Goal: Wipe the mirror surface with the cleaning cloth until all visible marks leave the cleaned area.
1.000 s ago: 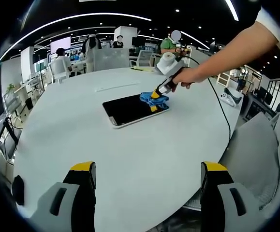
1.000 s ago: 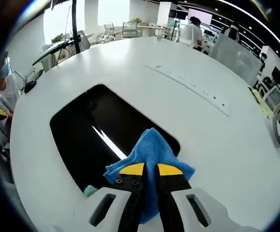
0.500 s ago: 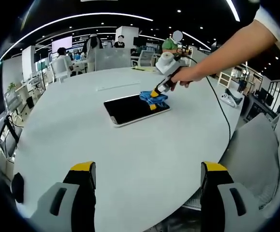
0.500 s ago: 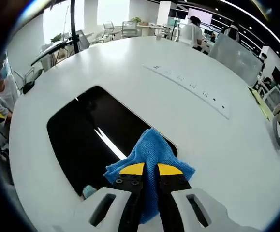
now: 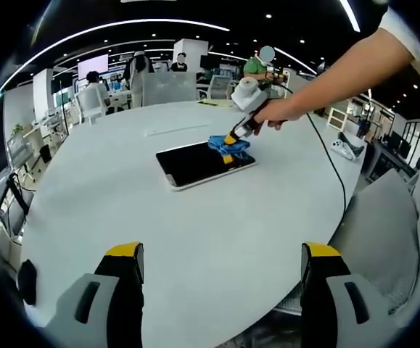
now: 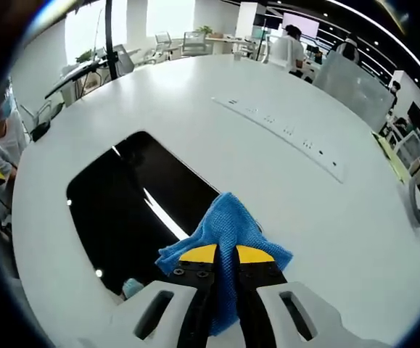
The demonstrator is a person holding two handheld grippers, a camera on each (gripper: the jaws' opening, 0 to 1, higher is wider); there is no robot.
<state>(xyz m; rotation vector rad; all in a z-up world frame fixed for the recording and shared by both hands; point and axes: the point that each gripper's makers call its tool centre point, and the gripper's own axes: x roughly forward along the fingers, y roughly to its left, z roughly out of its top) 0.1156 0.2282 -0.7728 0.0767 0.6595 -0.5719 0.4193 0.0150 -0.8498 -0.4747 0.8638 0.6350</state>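
In the left gripper view, the person's bare forearm [image 5: 340, 76] reaches in from the upper right, stretched out over the white counter [image 5: 195, 239], the hand [image 5: 271, 114] wrapped round the handle of the right tongs [image 5: 230, 139]. Those tongs slant down and away from the hand, their yellow tips pressed into the blue cleaning cloth [image 5: 229, 146]. The cloth sits on the mirror [image 5: 199, 163] at its far right corner, the corner nearest the hand. The mirror lies flat near the middle of the counter, a dark rectangle with a pale rim, well away from every counter edge.

The left tongs [image 5: 220, 290] hang low at the near edge of the counter, spread wide, nothing between the yellow-tipped jaws, well apart from the mirror.

In the right gripper view, the right tongs [image 6: 225, 254] are pressed together, pinching a bunched fold of the cleaning cloth [image 6: 228, 228]. The cloth fans out ahead of the tips and rests over the mirror's [image 6: 133, 210] edge, part on the dark glass, part on the counter [image 6: 195, 101]. A bright streak of reflected light runs across the glass toward the cloth. A long pale strip [image 6: 282, 134] with small dark marks lies set in the counter beyond the mirror.
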